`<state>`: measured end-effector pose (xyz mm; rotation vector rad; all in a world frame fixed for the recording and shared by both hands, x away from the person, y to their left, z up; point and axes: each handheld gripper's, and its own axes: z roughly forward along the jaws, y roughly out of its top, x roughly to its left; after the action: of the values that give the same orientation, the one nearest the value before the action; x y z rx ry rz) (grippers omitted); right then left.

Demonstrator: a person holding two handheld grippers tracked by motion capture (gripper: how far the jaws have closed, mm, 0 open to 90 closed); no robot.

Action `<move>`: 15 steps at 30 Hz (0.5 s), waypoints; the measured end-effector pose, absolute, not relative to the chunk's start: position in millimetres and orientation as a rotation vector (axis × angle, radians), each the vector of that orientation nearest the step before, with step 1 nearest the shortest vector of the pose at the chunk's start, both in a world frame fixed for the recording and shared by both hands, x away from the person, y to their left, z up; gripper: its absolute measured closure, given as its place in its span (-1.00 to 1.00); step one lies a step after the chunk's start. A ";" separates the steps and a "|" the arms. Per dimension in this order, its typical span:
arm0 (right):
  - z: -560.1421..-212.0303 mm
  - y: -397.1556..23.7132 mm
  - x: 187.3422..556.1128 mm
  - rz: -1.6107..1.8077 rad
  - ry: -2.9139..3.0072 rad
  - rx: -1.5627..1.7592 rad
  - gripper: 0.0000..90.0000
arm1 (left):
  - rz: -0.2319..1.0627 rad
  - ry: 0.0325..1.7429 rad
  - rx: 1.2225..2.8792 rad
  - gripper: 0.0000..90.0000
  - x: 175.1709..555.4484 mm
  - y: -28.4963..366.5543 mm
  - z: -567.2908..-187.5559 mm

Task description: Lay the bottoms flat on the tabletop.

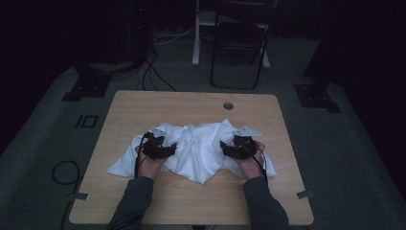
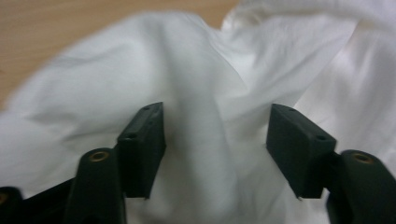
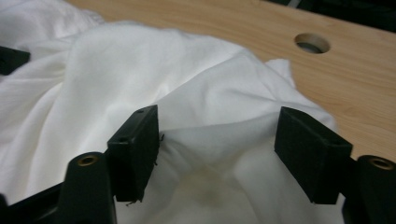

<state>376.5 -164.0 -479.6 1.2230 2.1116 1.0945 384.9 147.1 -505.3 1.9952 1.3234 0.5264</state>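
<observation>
Cloth (image 1: 196,146), white and crumpled, lies mid-table (image 1: 191,201) with its long axis running left to right between the left gripper (image 1: 165,149) and right gripper (image 1: 229,147), each with jaws spread wide, astride a raised fold.

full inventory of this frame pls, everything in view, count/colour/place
cloth: 1, white, crumpled at table centre
table: 1, light wood, round hole near far edge
folding chair: 1, black, on floor beyond table
cables: several, dark, floor at far left
left gripper: 1, black, jaws open astride a cloth fold
right gripper: 1, black, jaws open over cloth
hands: 2, dark grey sleeves, from bottom edge
</observation>
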 end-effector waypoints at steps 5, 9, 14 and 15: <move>-493.9 -152.7 395.7 1.016 2.182 1.242 0.03 | 0.509 1.356 1.993 0.55 388.8 141.9 -513.1; -500.4 -148.2 397.9 0.941 2.231 1.244 0.77 | 0.514 1.341 1.991 0.91 385.4 142.9 -510.7; -488.4 -154.0 383.8 0.987 2.197 1.214 0.93 | 0.538 1.260 1.962 0.93 369.4 146.9 -491.6; -484.2 -156.2 378.5 1.001 2.190 1.200 0.94 | 0.549 1.237 1.961 0.93 362.7 148.1 -485.7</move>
<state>378.5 -156.2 -484.2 1.1998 2.1897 1.0008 362.7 148.1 -485.7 1.9610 1.2367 0.5493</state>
